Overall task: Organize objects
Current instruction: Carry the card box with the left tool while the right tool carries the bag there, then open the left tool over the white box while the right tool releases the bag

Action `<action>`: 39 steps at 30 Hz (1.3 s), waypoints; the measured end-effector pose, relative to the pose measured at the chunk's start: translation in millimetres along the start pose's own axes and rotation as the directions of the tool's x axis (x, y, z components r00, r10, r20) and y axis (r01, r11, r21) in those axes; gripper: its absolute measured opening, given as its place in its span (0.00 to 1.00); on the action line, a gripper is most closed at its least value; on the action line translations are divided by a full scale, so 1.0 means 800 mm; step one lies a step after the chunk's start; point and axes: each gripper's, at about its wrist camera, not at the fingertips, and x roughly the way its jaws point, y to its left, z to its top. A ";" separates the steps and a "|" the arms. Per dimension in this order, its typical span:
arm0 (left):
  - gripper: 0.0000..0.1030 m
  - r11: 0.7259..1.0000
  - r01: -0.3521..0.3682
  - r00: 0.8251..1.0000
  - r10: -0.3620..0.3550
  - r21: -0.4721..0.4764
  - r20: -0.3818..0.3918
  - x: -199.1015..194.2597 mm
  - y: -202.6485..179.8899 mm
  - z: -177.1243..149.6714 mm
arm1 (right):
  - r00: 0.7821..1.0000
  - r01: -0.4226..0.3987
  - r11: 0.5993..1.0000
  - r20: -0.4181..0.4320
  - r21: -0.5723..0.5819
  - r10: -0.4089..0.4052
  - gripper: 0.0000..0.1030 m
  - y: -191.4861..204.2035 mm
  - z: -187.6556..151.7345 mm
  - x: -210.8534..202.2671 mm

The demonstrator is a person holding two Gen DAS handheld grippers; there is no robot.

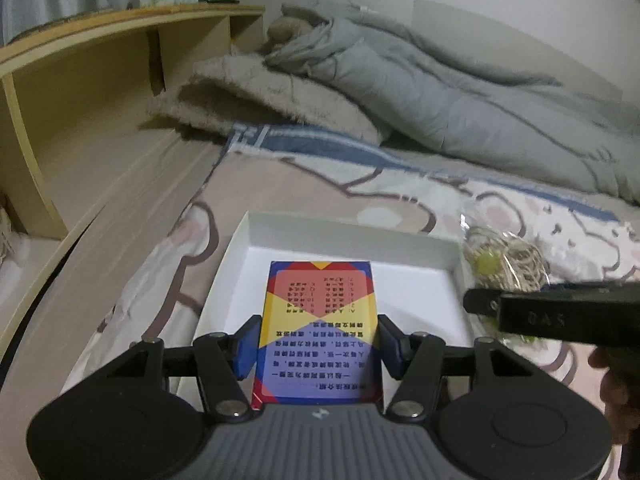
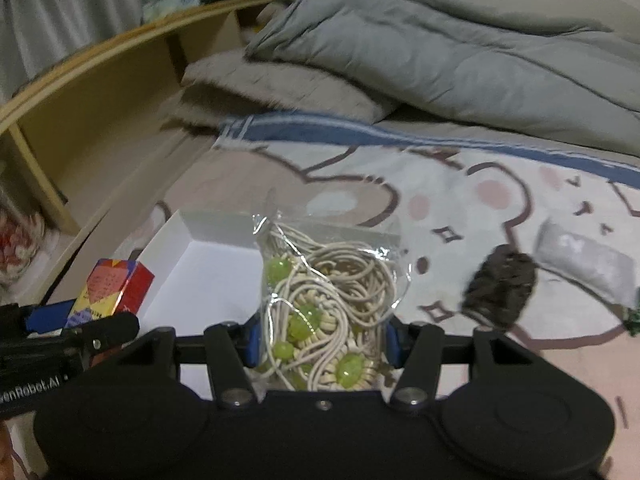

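My left gripper (image 1: pixel 318 346) is shut on a colourful card box (image 1: pixel 318 328) printed red, yellow and blue, held just above the open white box (image 1: pixel 352 236) on the bed. The card box also shows in the right wrist view (image 2: pixel 114 292). My right gripper (image 2: pixel 322 338) is shut on a clear bag of beige cord and green beads (image 2: pixel 328 296), held at the white box's (image 2: pixel 192 268) right edge. That bag shows in the left wrist view (image 1: pixel 504 260), with the right gripper's finger in front of it.
A patterned bear blanket (image 2: pixel 440 208) covers the bed. A dark fuzzy object (image 2: pixel 500 292) and a grey pouch (image 2: pixel 584 264) lie to the right. A grey duvet (image 1: pixel 440 92), a beige pillow (image 1: pixel 272 96) and a wooden headboard shelf (image 1: pixel 100 80) are behind.
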 end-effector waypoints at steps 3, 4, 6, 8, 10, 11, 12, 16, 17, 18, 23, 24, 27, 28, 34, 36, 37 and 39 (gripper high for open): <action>0.58 1.000 -0.010 1.000 0.010 0.022 -0.024 0.014 0.007 -0.009 | 1.000 0.004 0.999 -0.011 -0.032 -0.004 0.54 0.011 -0.004 0.020; 0.58 0.999 -0.021 0.999 0.022 0.028 -0.033 0.019 0.008 -0.013 | 1.000 0.009 0.999 -0.017 -0.041 -0.009 0.54 0.013 -0.006 0.025; 0.58 0.999 -0.034 0.998 0.036 0.041 -0.058 0.030 0.010 -0.018 | 0.999 0.030 0.998 -0.030 -0.064 -0.032 0.54 0.016 -0.010 0.039; 0.58 0.998 -0.034 0.996 0.038 0.053 -0.082 0.040 0.011 -0.024 | 0.998 0.051 0.995 -0.042 -0.088 -0.055 0.54 0.017 -0.015 0.052; 0.58 0.997 -0.030 0.994 0.038 0.071 -0.104 0.048 0.010 -0.029 | 0.996 0.058 0.992 -0.054 -0.109 -0.064 0.54 0.018 -0.018 0.063; 0.58 0.996 -0.028 0.993 0.037 0.079 -0.114 0.051 0.009 -0.031 | 0.997 0.059 0.990 -0.051 -0.127 -0.066 0.54 0.019 -0.019 0.065; 0.58 0.996 -0.026 0.992 0.036 0.086 -0.123 0.053 0.008 -0.033 | 0.997 0.060 0.987 -0.046 -0.152 -0.068 0.54 0.022 -0.021 0.067; 0.58 0.995 0.000 0.986 0.017 0.100 -0.168 0.057 0.003 -0.042 | 0.997 0.032 0.976 -0.061 -0.215 -0.046 0.55 0.028 -0.032 0.076; 0.58 0.995 0.004 0.984 0.014 0.101 -0.179 0.057 0.002 -0.044 | 0.996 0.037 0.972 -0.075 -0.231 -0.055 0.55 0.031 -0.037 0.080; 0.58 0.995 0.002 0.982 0.017 0.102 -0.190 0.057 0.002 -0.046 | 0.994 0.039 0.967 -0.092 -0.251 -0.064 0.54 0.033 -0.041 0.084; 0.58 0.995 -0.030 0.972 0.051 0.099 -0.227 0.057 0.013 -0.053 | 0.985 0.048 0.956 -0.146 -0.291 -0.093 0.55 0.046 -0.052 0.083; 0.58 0.995 -0.035 0.971 0.056 0.096 -0.232 0.057 0.017 -0.055 | 0.983 0.045 0.958 -0.160 -0.283 -0.094 0.54 0.045 -0.052 0.082; 0.58 0.995 -0.046 0.968 0.066 0.088 -0.244 0.057 0.027 -0.060 | 0.974 0.024 0.969 -0.211 -0.245 -0.078 0.55 0.042 -0.054 0.078; 0.58 0.995 -0.048 0.967 0.069 0.090 -0.245 0.055 0.029 -0.061 | 0.971 0.018 0.973 -0.226 -0.232 -0.072 0.55 0.042 -0.056 0.076; 0.58 0.994 -0.051 0.965 0.074 0.099 -0.252 0.050 0.032 -0.065 | 0.965 0.010 0.979 -0.255 -0.204 -0.063 0.56 0.042 -0.060 0.069; 0.59 0.995 -0.059 0.967 0.076 0.077 -0.243 0.048 0.033 -0.062 | 0.968 0.021 0.980 -0.242 -0.197 -0.069 0.71 0.041 -0.057 0.066; 0.59 0.996 -0.063 0.969 0.078 0.070 -0.235 0.046 0.033 -0.059 | 0.972 0.035 0.979 -0.222 -0.199 -0.080 0.83 0.042 -0.055 0.063; 0.73 0.997 -0.058 0.976 0.069 0.059 -0.206 0.037 0.031 -0.049 | 0.982 0.043 0.973 -0.168 -0.225 -0.083 0.85 0.044 -0.051 0.053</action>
